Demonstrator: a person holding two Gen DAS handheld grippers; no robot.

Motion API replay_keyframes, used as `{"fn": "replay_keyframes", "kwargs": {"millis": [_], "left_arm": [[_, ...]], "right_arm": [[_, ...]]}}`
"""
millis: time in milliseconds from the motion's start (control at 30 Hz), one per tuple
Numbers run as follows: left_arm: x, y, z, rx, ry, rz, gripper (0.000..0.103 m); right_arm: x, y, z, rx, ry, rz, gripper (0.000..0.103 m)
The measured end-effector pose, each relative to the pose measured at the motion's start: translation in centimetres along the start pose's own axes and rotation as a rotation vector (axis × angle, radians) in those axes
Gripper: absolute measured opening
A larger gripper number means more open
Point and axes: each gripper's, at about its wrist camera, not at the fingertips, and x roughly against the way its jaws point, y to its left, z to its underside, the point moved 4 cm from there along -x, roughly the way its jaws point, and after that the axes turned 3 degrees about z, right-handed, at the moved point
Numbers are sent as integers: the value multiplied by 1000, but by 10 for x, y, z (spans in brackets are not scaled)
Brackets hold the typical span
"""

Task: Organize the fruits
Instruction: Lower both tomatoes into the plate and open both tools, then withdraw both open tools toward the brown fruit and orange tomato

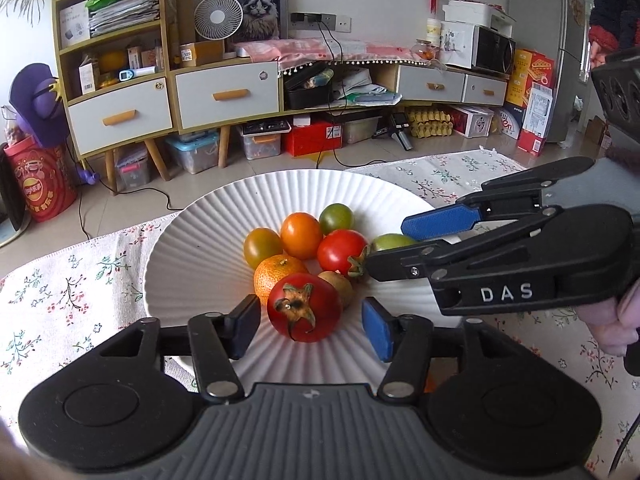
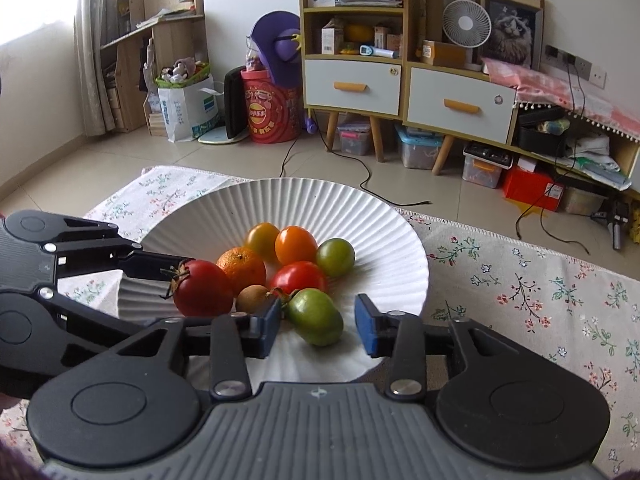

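While both grippers were held spread over the plate [image 1: 192, 240], nothing was gripped.

A red tomato [image 1: 305, 307] was framed between the left gripper [image 1: 310, 326] fingers, untouched, stem toward the camera. A green tomato [image 2: 315, 316] was seen between the right gripper [image 2: 318, 326] fingers, near the left pad [image 2: 269, 326], its long axis slanted across the gap.

I read "DAS" in white raised letters on the right gripper [image 1: 390, 250], on its black body. A red bucket [image 1: 44, 188] on the floor carries a round Lay's-style logo with Chinese characters I can't make out. Other box labels are too small.
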Motion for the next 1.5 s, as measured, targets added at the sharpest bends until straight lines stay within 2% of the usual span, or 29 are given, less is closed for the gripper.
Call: {"fn": "replay_keyframes", "kwargs": {"millis": [100,133,300,467,733,933,1100,1300,1400,1467,1500], "left_arm": [[7,-1,1,-9,-1,1,65],[9,1,1,-9,-1,-2,70],[27,5,4,1,-4,-4,79],[46,13,11,17,-4,-16,94],[74,17,36,41,28,-6,101],[93,3,57,14,45,38,101],[108,-13,76,-48,72,95,101],[116,-27,96,-88,115,201,99],[116,-32,101,-116,125,243,89],[115,-35,106,-129,140,269,76],[114,-36,108,-131,152,280,74]], "right_arm": [[5,-1,-1,-22,0,-12,42],[7,-1,0,-29,0,-14,44],[18,1,0,-74,9,-33,53],[32,7,4,-74,8,-50,66],[54,26,15,-39,8,-104,77],[70,43,23,7,-1,-144,86],[77,48,32,34,-10,-153,88],[71,53,41,39,13,-157,88],[69,58,46,49,23,-158,88],[67,61,48,54,29,-160,88],[66,62,49,56,33,-159,88]]}}
